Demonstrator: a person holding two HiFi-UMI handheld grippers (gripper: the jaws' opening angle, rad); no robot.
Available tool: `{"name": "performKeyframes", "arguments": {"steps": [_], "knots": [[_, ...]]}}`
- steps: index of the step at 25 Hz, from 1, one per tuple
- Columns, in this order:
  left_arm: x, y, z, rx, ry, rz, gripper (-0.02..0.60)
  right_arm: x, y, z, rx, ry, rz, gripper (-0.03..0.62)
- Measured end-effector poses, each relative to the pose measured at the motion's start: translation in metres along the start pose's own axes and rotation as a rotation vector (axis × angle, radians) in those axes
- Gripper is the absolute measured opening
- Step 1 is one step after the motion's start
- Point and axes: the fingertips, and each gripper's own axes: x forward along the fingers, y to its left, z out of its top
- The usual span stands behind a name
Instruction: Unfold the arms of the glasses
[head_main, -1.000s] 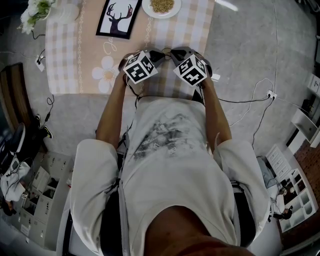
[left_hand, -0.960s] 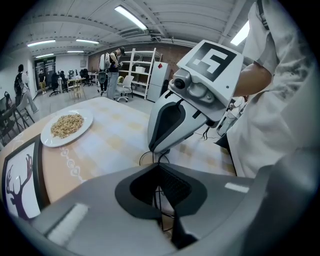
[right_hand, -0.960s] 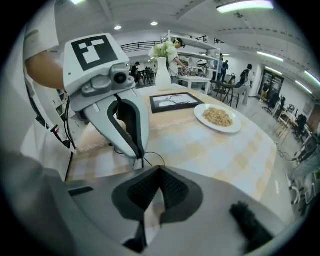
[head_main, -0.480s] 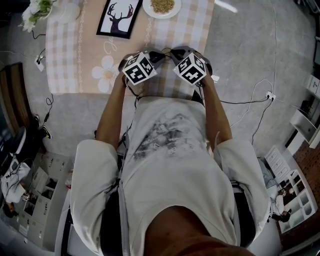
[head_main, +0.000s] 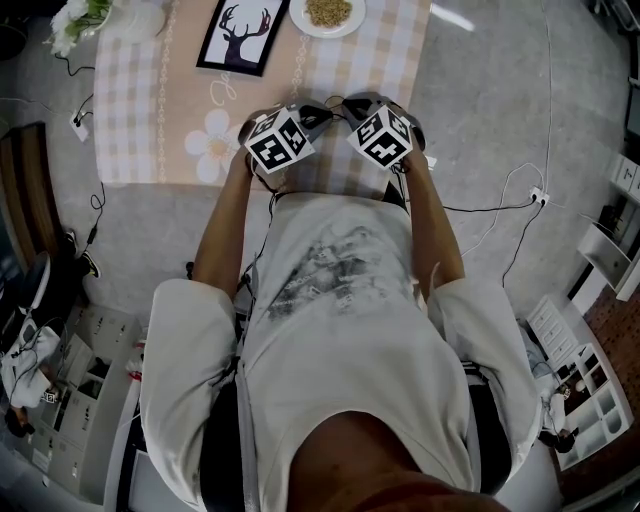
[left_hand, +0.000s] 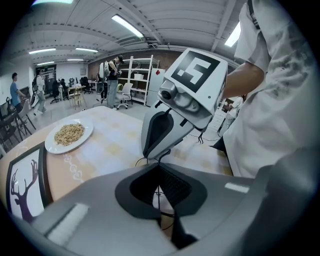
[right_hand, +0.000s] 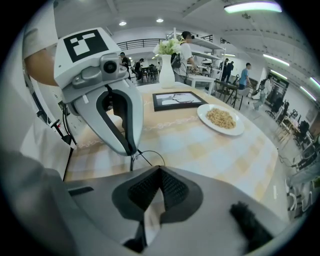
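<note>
In the head view, the left gripper (head_main: 312, 114) and right gripper (head_main: 356, 104) point at each other with their tips almost meeting. They hang on the person's side of the plate (head_main: 297, 22), over the near edge of the table (head_main: 140, 120). The glasses are too thin to make out here, but presumably sit in the small gap between the tips. In the left gripper view, its jaws are closed together and a thin wire of the glasses (left_hand: 158, 194) runs down between the pads, so it seems to pinch the frame. The right gripper's tip hangs just ahead with more wire beside it, and the plate sits well off to the left. In the right gripper view, its jaws are fully closed too. A wire loop arcs from their tip across to the left gripper's tip just ahead, so it appears to hold the other end; the plate lies beyond, to the right. By this reading the glasses' long axis runs tip to tip, across the person, with both grippers equally near. Opening an arm would likely need one gripper to swing its end outward while the other holds firm.
</note>
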Motion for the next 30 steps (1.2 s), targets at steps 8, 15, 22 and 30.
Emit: {"name": "performKeyframes", "arguments": {"steps": [8, 15, 22, 30], "knots": [[-0.006, -0.004, 0.003, 0.016, -0.022, 0.013, 0.011, 0.000, 0.001, 0.000, -0.014, 0.008, -0.009, 0.017], [-0.010, -0.007, 0.004, 0.030, -0.034, 0.030, 0.011, 0.000, 0.001, -0.001, -0.019, 0.006, -0.015, 0.018], [-0.015, -0.008, 0.004, 0.032, -0.051, 0.051, 0.011, 0.000, 0.001, 0.000, -0.023, 0.005, -0.022, 0.017], [-0.024, -0.010, 0.005, 0.024, -0.071, 0.075, 0.012, 0.000, 0.001, 0.000, -0.025, 0.006, -0.029, 0.017]]}}
